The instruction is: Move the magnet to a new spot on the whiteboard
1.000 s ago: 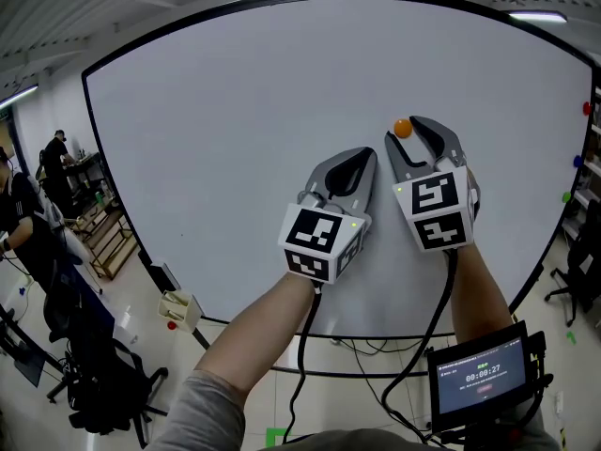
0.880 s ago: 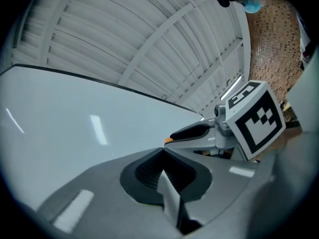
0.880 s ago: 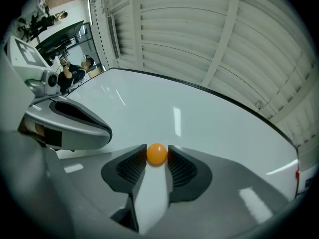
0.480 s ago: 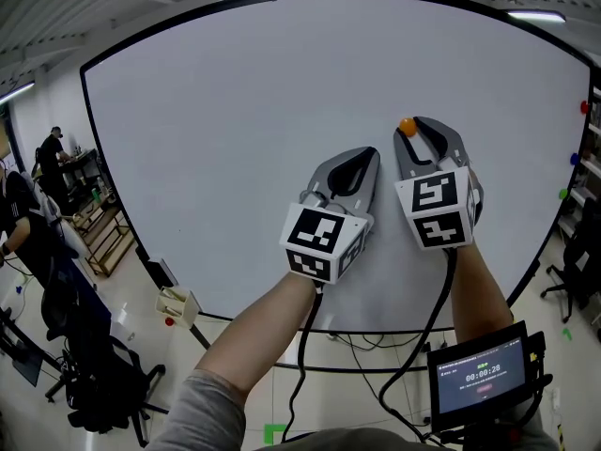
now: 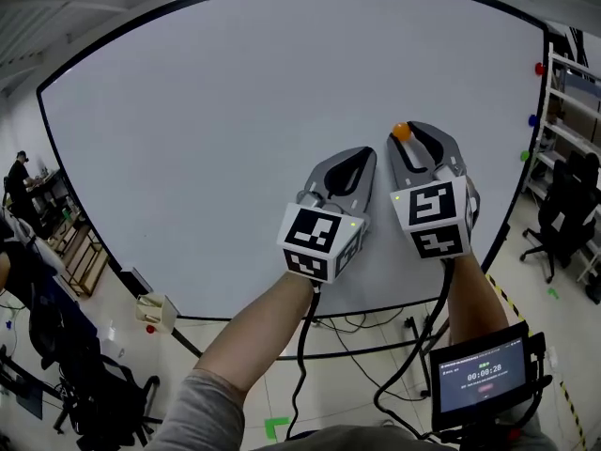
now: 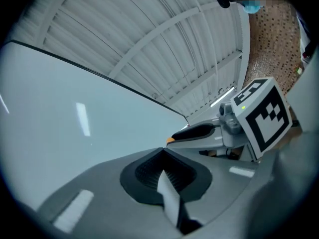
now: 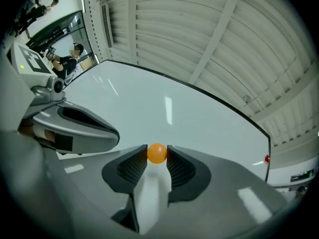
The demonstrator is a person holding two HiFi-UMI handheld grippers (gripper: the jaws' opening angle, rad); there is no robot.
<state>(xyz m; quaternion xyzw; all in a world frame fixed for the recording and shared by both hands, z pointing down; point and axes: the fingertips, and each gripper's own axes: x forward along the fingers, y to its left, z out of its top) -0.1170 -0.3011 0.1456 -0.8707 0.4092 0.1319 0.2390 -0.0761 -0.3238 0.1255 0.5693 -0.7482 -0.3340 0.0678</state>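
A small orange ball magnet (image 5: pixel 401 131) sits on the big whiteboard (image 5: pixel 235 111), right of its middle. My right gripper (image 5: pixel 405 132) is shut on the magnet; its jaws have just been closing, and the pads now press both sides. In the right gripper view the magnet (image 7: pixel 157 153) is pinched at the jaw tips of the right gripper (image 7: pixel 157 152). My left gripper (image 5: pixel 353 156) lies just to the left against the board, shut and empty. In the left gripper view, the left gripper (image 6: pixel 163 150) has its tips together, and the orange magnet (image 6: pixel 170 140) peeks out beyond them.
Red (image 5: pixel 540 68), blue (image 5: pixel 531 119) and green (image 5: pixel 524 156) magnets sit along the board's right edge. Shelving (image 5: pixel 575 87) and an office chair (image 5: pixel 562 216) stand to the right. A timer screen (image 5: pixel 484 374) hangs at the lower right. Desks and chairs fill the lower left.
The right jaws have closed onto the orange magnet, which earlier sat loosely between them. The head view has swung, so the board sits further left. The left gripper has kept its place.
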